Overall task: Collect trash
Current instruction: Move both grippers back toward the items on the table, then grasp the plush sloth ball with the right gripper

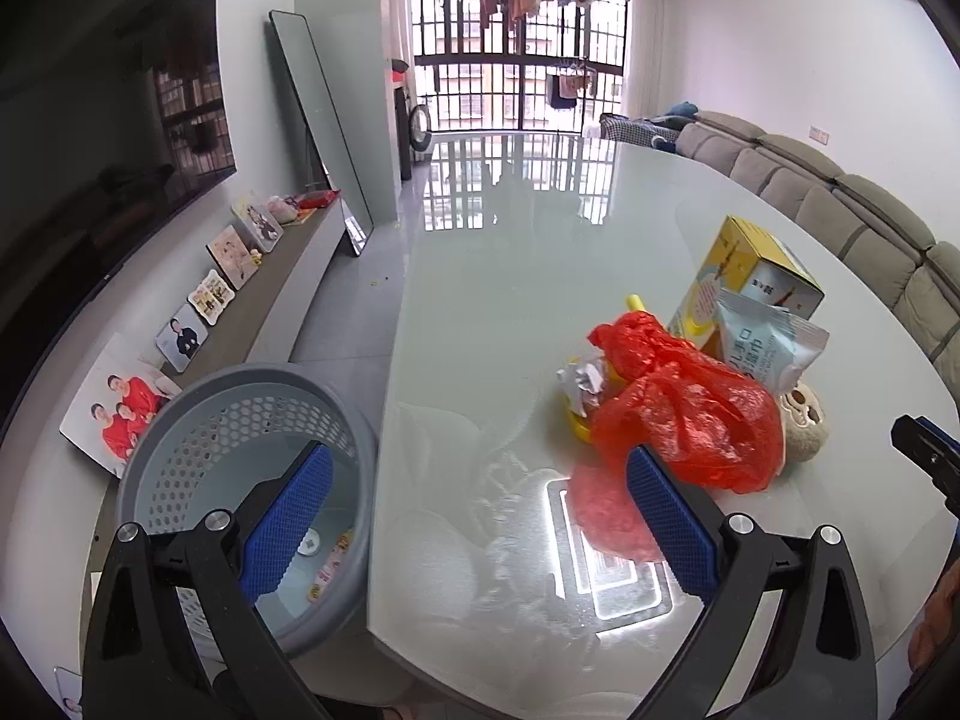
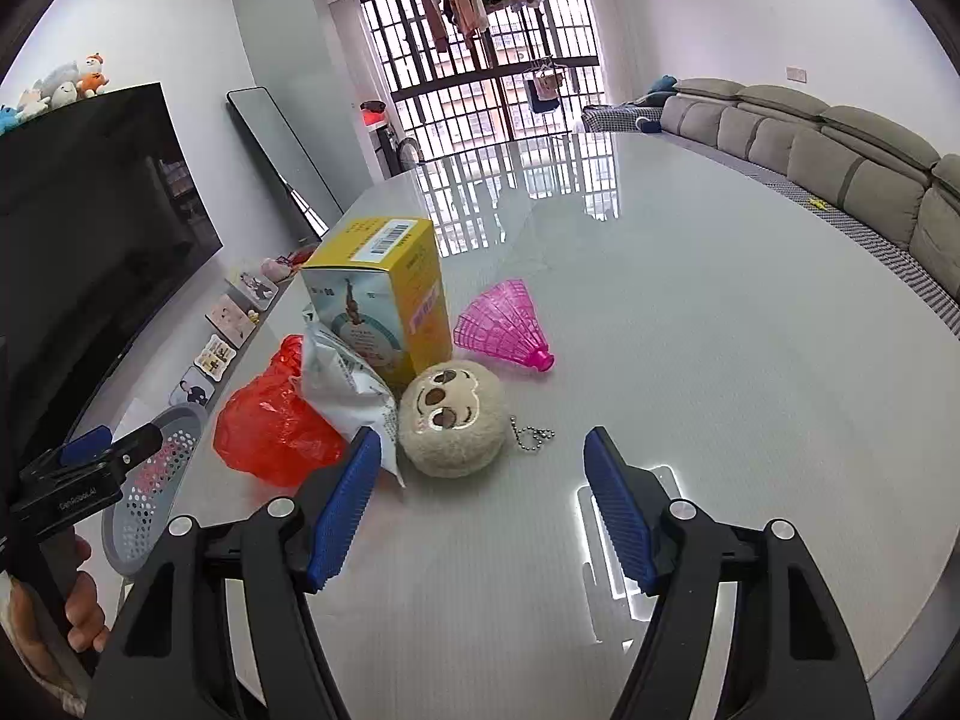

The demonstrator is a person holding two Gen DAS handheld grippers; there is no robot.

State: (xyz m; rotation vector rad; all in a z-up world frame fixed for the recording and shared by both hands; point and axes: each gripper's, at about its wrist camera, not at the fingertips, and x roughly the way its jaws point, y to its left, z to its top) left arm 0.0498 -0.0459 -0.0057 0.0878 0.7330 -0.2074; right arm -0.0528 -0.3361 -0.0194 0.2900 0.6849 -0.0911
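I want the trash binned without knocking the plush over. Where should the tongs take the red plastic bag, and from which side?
Probably pinch the crumpled upper fold of the red plastic bag from its open near-left side with the left tongs. The wipes packet, yellow box and plush crowd its far and right sides; its loose folds offer a pinchable ridge.

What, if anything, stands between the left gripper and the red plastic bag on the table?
Nothing visible does. The left gripper is open, and only bare table lies between it and the red plastic bag, just ahead by its right-hand finger.
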